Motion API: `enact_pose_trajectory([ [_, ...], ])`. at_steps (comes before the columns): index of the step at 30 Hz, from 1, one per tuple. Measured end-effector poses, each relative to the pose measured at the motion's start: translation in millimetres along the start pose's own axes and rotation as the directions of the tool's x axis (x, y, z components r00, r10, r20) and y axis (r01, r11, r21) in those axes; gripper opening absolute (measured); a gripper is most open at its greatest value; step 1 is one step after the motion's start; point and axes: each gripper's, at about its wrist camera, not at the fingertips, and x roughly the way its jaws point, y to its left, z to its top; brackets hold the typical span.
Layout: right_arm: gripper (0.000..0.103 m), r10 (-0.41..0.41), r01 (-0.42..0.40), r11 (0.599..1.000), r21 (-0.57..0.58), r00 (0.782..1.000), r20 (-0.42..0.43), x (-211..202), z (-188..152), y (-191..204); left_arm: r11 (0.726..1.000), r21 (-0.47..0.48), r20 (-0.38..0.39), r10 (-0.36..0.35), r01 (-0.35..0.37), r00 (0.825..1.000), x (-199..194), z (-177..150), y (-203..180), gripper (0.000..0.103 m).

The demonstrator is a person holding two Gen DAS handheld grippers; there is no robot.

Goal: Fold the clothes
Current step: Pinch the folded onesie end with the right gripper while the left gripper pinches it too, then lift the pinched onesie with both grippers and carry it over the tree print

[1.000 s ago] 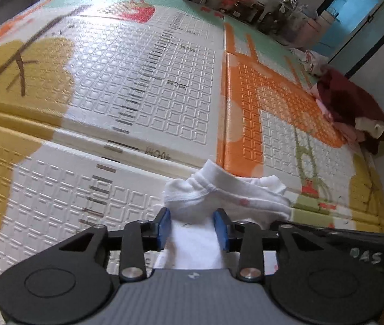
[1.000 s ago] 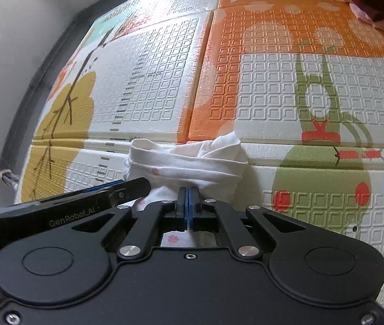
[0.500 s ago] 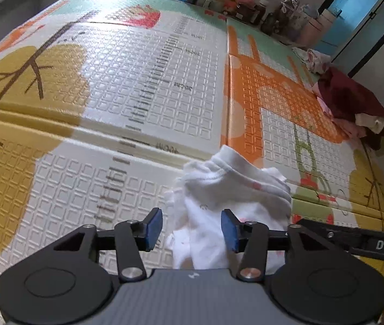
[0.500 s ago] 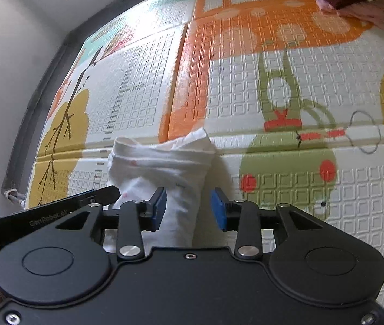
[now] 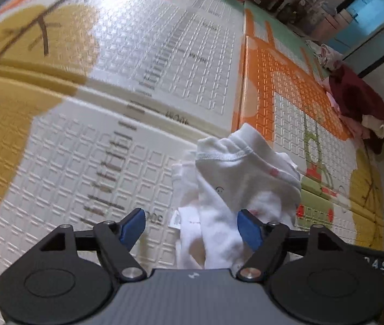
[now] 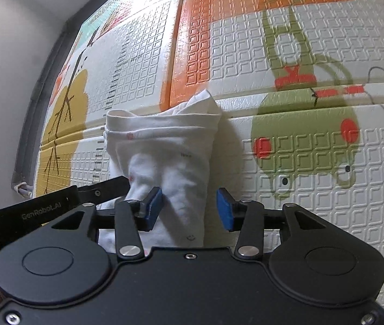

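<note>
Both grippers had just been opening: the left gripper stood spread wide and the right gripper half spread, each straddling the white garment without pinching it. Beneath the garment lay the patterned play mat; a dark red clothes pile sat well apart at the mat's far edge. Bunched and partly folded, the garment ran lengthwise away from both grippers.
</note>
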Motion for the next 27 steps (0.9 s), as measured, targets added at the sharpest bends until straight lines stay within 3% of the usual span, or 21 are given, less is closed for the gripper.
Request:
enact_pose_trajectory([
  [6, 0.043, 0.007, -0.007, 1.000, 0.018, 1.000, -0.008, 9, 0, 2, 0.999, -0.017, -0.007, -0.037, 0.037, 0.999, 5, -1, 2, 0.073],
  [8, 0.042, 0.013, -0.013, 1.000, 0.026, 1.000, -0.012, 12, -1, 2, 0.998, -0.017, -0.008, -0.059, 0.059, 0.998, 7, -2, 1, 0.059],
  [9, 0.042, 0.015, -0.015, 0.999, 0.032, 1.000, -0.015, 13, -1, 2, 0.997, -0.029, -0.012, -0.076, 0.075, 0.997, 7, -2, 2, 0.038],
  [13, 0.035, 0.024, -0.023, 0.999, 0.048, 0.999, -0.023, 18, -1, 2, 0.988, -0.092, -0.025, -0.123, 0.121, 0.992, 10, -3, 7, 0.032],
  [20, 0.021, 0.025, -0.025, 1.000, 0.002, 1.000, -0.004, 11, 0, 10, 0.990, -0.076, 0.014, -0.122, 0.122, 0.992, -2, -5, 2, 0.021],
  [27, 0.019, 0.047, -0.046, 0.997, -0.062, 0.999, 0.025, 0, 9, 33, 0.986, -0.104, 0.099, -0.121, 0.131, 0.988, -35, -1, 13, 0.021],
])
